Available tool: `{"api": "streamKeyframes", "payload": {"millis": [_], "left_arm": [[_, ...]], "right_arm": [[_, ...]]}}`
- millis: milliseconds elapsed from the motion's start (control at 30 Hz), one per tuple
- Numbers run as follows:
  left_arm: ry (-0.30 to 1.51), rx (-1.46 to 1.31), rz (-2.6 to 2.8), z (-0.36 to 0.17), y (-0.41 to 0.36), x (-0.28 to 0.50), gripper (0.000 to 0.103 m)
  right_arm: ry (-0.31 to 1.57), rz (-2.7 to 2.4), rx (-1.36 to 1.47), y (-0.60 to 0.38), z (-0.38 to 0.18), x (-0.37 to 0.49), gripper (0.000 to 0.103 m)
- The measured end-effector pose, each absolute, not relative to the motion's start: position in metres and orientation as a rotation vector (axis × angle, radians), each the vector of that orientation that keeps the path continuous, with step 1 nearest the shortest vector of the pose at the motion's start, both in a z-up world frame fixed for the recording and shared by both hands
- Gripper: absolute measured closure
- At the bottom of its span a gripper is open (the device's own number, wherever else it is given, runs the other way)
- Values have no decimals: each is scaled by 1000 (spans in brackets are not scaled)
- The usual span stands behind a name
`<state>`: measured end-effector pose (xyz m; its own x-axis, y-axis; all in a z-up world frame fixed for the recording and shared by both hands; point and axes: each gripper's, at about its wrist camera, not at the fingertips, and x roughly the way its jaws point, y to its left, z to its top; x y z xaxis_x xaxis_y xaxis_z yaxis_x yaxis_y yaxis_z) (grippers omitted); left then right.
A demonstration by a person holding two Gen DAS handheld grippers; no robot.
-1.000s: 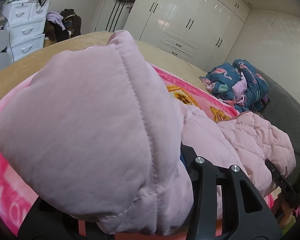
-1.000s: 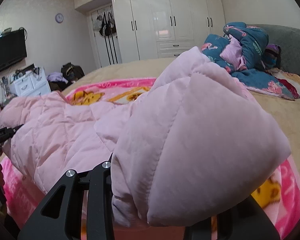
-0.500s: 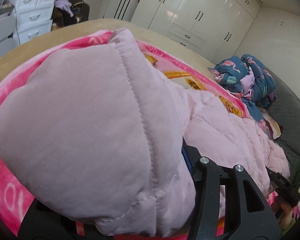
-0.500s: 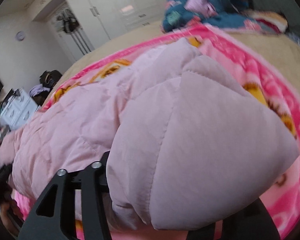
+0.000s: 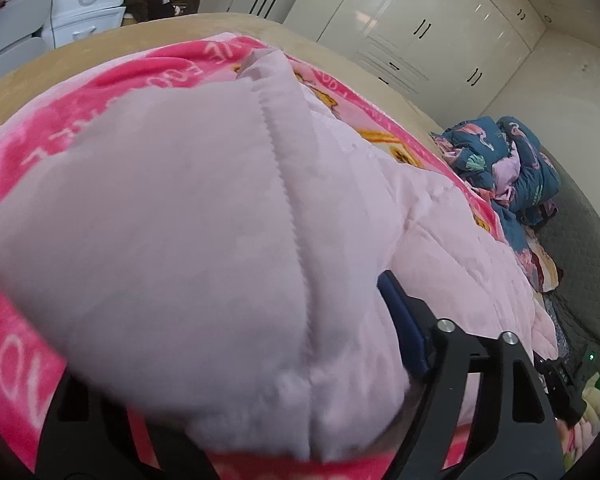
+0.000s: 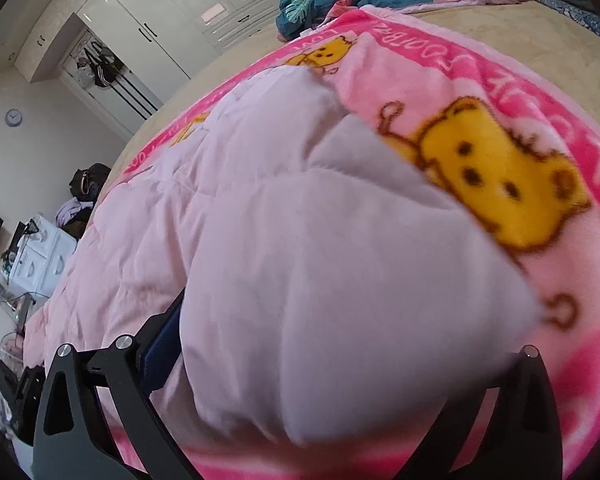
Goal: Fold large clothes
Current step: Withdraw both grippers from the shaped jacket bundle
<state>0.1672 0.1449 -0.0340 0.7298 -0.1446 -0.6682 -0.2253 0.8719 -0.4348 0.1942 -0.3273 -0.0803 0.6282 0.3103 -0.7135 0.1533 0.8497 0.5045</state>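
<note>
A pale pink quilted jacket (image 5: 440, 240) lies on a pink cartoon-bear blanket (image 5: 112, 92) spread over the bed. A puffy folded part of the jacket (image 5: 188, 240) fills the space between the jaws of my left gripper (image 5: 228, 332), which are opening. Its blue pad (image 5: 404, 332) shows bare beside the fabric. In the right wrist view another padded fold of the jacket (image 6: 340, 280) sits between the jaws of my right gripper (image 6: 340, 344), which are opening very wide. The blanket (image 6: 500, 168) shows beyond it. The fabric hides both inner fingertips.
A heap of dark blue patterned bedding (image 5: 512, 168) lies at the bed's far side. White wardrobes (image 5: 420, 20) line the back wall, and a white drawer unit (image 5: 88, 4) stands by the bed. The tan bed cover (image 6: 500, 28) surrounds the blanket.
Both grippers have sunk and tipped down toward the bed. Their jaws have spread apart, letting go of the jacket folds, which now rest low on the blanket. The right view has rolled.
</note>
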Motion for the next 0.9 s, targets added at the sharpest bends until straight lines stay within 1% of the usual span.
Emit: {"api": "streamKeyframes", "payload": {"millis": [33, 267, 333, 667, 800, 900], "left_arm": [[759, -522, 52, -33, 145, 163, 25], [712, -471, 96, -15, 143, 126, 16], [673, -441, 116, -4, 141, 108, 9], [521, -332, 116, 50, 122, 30, 9], [491, -305, 105, 65, 105, 10, 9], [480, -298, 69, 74, 90, -3, 9]], "right_arm": [[897, 97, 563, -331, -78, 189, 5], [823, 75, 467, -348, -49, 149, 4], [784, 70, 420, -349, -35, 137, 4], [561, 156, 213, -325, 34, 75, 4], [511, 214, 164, -304, 49, 46, 4], [517, 261, 142, -288, 50, 30, 4]]}}
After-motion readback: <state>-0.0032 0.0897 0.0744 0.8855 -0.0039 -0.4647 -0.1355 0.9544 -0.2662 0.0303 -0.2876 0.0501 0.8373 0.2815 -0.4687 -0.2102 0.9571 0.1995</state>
